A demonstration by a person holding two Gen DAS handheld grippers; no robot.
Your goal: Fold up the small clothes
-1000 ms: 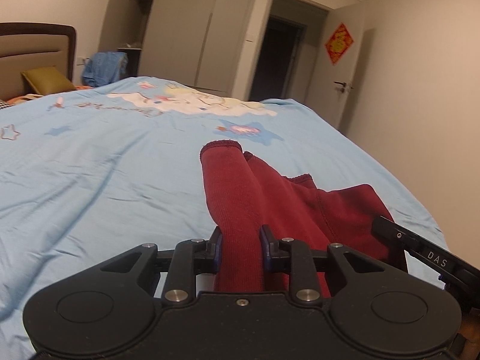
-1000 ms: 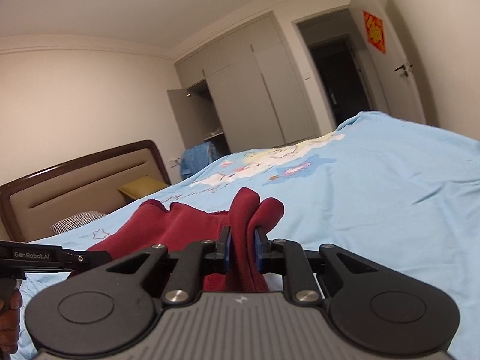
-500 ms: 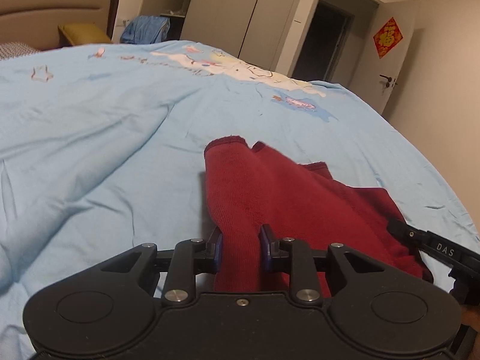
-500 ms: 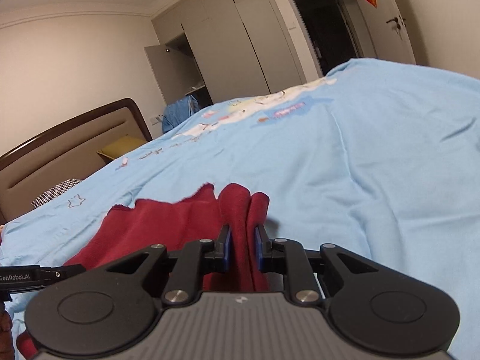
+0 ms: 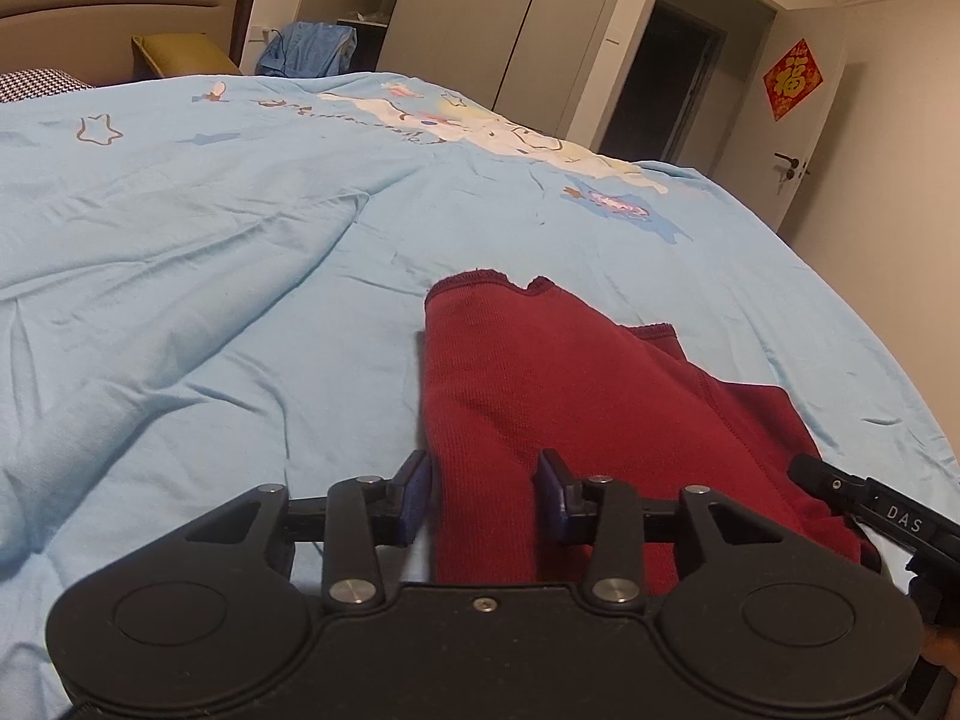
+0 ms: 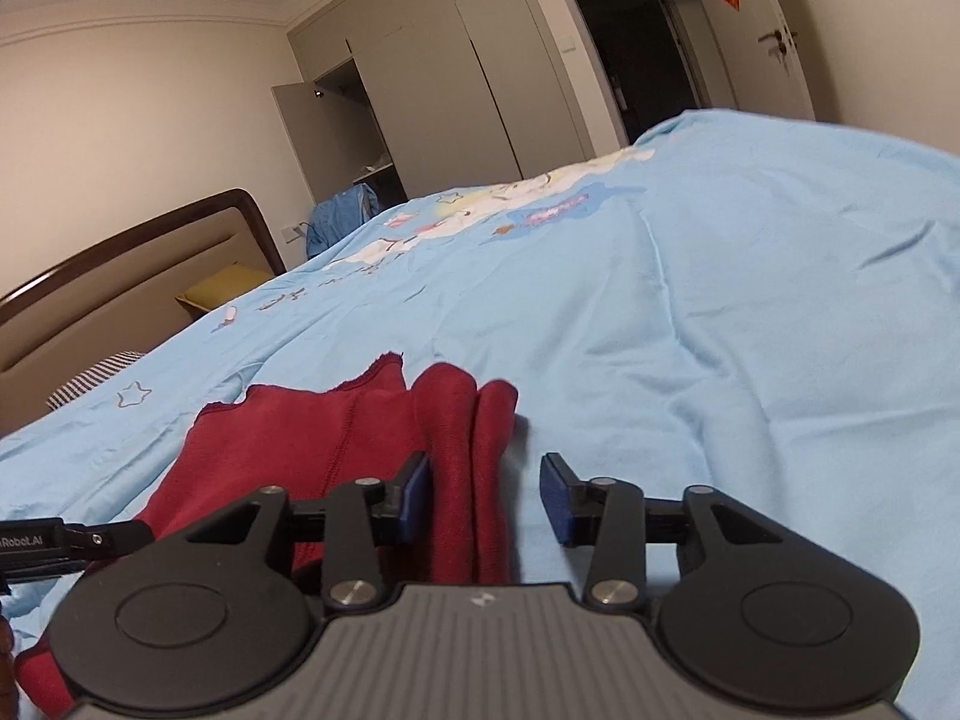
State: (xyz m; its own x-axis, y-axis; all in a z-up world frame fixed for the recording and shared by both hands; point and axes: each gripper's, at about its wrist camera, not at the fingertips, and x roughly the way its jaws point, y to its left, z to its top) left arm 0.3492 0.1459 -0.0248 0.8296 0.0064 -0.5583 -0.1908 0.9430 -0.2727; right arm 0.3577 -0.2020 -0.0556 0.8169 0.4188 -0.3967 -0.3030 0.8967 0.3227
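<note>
garment: small dark red knit garment (image 5: 540,384) lies on the bed (image 5: 240,276), near the edge closest to the cameras, already doubled over with layered edges showing at its far end.
left tool: left tool (image 5: 485,495) has its blue pads parted, released; red fabric sits between the pads but is not pinched, a gap shows on both sides.
right tool: right tool (image 6: 485,495) is also spread and released; a bunched roll of the garment (image 6: 462,456) lies between the pads, close to the left pad, well clear of the right one.
tool layout: each tool shows in the other's view, one at each side end of the garment, low over the bed.
garment shape: left wrist view shows a fairly flat top layer with a seam line; right wrist view shows two thick ridges at the right edge, not flat.
done so far: judged, one fold is laid down and let go.
left to do: judged, smoothing the ridged right edge, possibly another fold to make it compact; cannot tell what kind of garment it is.
background: wardrobe (image 6: 432,84), headboard (image 6: 120,276), open doorway (image 5: 672,78), unrelated to the task.
</note>
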